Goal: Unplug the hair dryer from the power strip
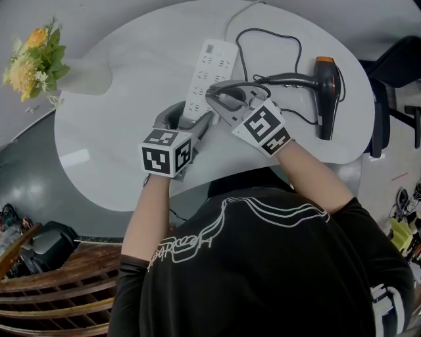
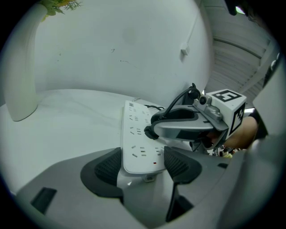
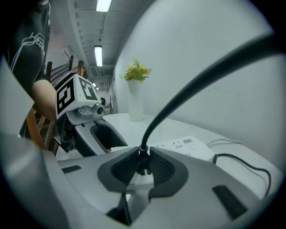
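Observation:
A white power strip (image 1: pixel 210 72) lies on the round white table (image 1: pixel 118 158). My left gripper (image 1: pixel 197 122) is shut on the strip's near end; in the left gripper view the strip (image 2: pixel 139 143) sits between the two pads (image 2: pixel 107 167). My right gripper (image 1: pixel 221 99) is shut on the black plug (image 3: pixel 143 162) over the strip's right side. Whether its pins are still in the socket cannot be told. The black cord (image 1: pixel 266 39) loops back to the black hair dryer (image 1: pixel 327 92), which lies at the table's right.
A white vase (image 1: pixel 85 76) with yellow flowers (image 1: pixel 33 59) stands at the table's left. A dark chair (image 1: pixel 398 66) is beyond the right edge. The strip's own white cable (image 1: pixel 240 13) runs off the far edge. A wooden bench (image 1: pixel 66 289) sits low on the left.

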Action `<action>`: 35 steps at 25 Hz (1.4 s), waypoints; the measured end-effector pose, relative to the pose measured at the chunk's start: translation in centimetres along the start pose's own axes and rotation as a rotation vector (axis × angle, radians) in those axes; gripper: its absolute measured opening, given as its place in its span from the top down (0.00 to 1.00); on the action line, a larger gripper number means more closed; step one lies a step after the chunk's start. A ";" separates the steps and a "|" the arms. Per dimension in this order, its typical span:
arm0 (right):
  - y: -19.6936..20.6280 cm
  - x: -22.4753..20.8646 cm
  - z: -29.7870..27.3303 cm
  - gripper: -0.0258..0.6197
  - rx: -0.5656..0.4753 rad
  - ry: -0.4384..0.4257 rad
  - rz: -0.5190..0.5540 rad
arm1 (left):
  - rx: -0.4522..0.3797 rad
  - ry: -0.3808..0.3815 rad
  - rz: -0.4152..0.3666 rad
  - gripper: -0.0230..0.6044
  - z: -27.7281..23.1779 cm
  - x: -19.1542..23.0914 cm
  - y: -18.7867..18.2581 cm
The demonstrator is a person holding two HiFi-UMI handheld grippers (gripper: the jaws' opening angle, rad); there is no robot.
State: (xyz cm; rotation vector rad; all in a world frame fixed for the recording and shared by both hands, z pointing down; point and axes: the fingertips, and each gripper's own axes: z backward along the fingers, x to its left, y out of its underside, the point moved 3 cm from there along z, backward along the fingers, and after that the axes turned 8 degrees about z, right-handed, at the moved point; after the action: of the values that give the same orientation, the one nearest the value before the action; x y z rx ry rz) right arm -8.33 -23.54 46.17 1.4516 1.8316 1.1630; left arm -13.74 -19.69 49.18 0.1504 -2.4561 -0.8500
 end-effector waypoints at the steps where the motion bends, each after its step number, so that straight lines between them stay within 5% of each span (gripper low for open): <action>1: -0.1 0.1 0.0 0.87 0.006 0.005 0.019 | 0.001 0.000 -0.001 0.48 0.0 0.0 0.0; 5: -0.1 0.2 -0.1 0.87 0.022 0.001 0.052 | 0.002 0.000 0.002 0.48 0.0 0.1 0.0; 13: 0.3 -0.4 0.4 0.87 -0.006 -0.040 -0.085 | 0.000 0.004 0.000 0.48 0.0 -0.4 0.0; 21: -0.2 0.3 0.0 0.88 0.052 -0.002 0.115 | 0.007 0.004 0.000 0.48 0.0 -0.1 0.0; 28: 0.2 -0.5 0.6 0.88 0.001 -0.017 -0.072 | 0.011 0.009 0.007 0.48 -0.1 -0.4 0.0; 35: -0.3 0.1 0.5 0.88 0.059 0.024 0.114 | 0.010 0.004 0.004 0.48 -0.2 -0.3 0.0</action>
State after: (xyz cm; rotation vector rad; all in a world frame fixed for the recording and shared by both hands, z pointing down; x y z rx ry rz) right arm -8.13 -23.29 45.71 1.6006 1.8339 1.1940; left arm -13.40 -19.72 49.12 0.1510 -2.4562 -0.8344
